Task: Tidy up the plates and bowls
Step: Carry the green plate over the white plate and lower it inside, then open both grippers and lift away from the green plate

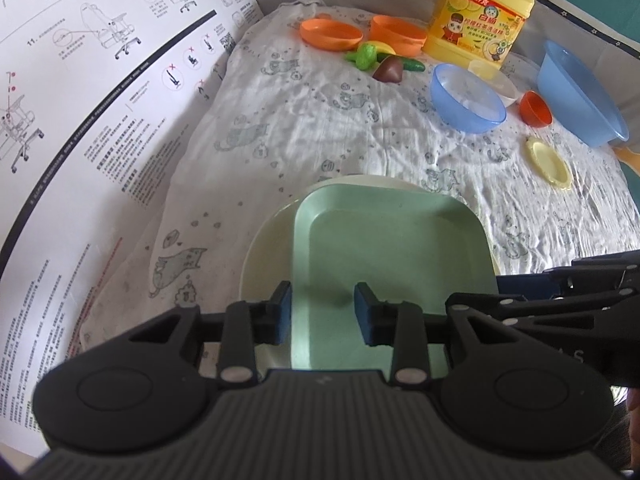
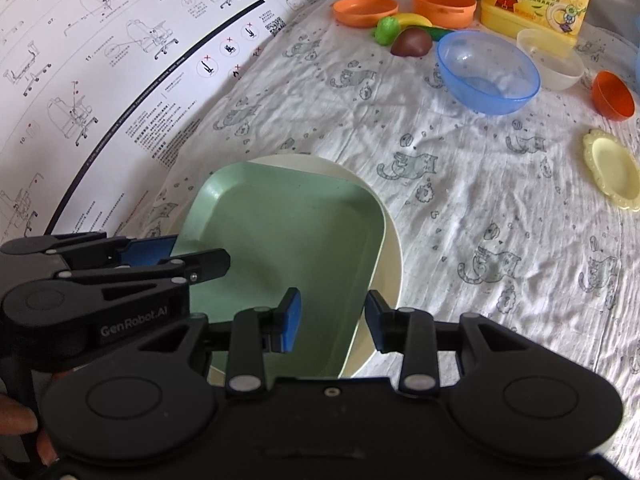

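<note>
1. Right now both grippers hang over a green plate [image 1: 384,248] that sits nested in a cream plate [image 1: 268,256], low in the centre of each view.
2. From the left wrist, the left gripper [image 1: 322,312] has its blue pads apart over the green plate's near left rim; nothing is pinched between them.
3. From the right wrist, the right gripper [image 2: 333,325] stands with pads apart astride the green plate's right rim, one pad over its floor, the other over the cream plate; whether they touch, I cannot tell.
4. Both plates rest on a white cloth [image 1: 320,120] printed with cats.
5. Upper right of the left view: a blue bowl [image 1: 468,98], a bigger blue basin [image 1: 580,92], a small orange cup [image 1: 536,109] and a yellow saucer [image 1: 549,163], all apart.
6. Along the top sit two orange bowls [image 1: 331,34], toy vegetables [image 1: 384,62] and a yellow detergent jug [image 1: 480,8].
7. An instruction sheet [image 1: 100,100] fills the left side.
</note>
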`<action>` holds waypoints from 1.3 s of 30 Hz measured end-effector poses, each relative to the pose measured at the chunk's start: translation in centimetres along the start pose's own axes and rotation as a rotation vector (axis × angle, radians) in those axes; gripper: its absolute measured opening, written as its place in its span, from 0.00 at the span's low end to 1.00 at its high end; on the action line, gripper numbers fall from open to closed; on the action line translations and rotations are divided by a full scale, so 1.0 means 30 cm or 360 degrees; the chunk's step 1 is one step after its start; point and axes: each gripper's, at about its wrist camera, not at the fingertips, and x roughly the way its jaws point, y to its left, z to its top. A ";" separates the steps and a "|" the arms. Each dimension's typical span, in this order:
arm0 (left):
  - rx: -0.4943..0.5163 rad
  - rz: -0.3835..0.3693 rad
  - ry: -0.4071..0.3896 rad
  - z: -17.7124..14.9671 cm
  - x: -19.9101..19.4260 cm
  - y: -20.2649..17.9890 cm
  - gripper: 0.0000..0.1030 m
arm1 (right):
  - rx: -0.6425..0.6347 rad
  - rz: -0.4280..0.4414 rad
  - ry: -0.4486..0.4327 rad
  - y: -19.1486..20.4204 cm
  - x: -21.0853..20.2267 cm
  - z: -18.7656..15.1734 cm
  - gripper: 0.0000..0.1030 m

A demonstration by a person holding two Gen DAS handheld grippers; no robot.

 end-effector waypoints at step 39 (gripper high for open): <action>0.0018 0.0001 -0.0207 0.118 -0.039 -0.170 1.00 | 0.0256 -0.0178 -0.0325 -0.284 -0.189 -0.070 1.00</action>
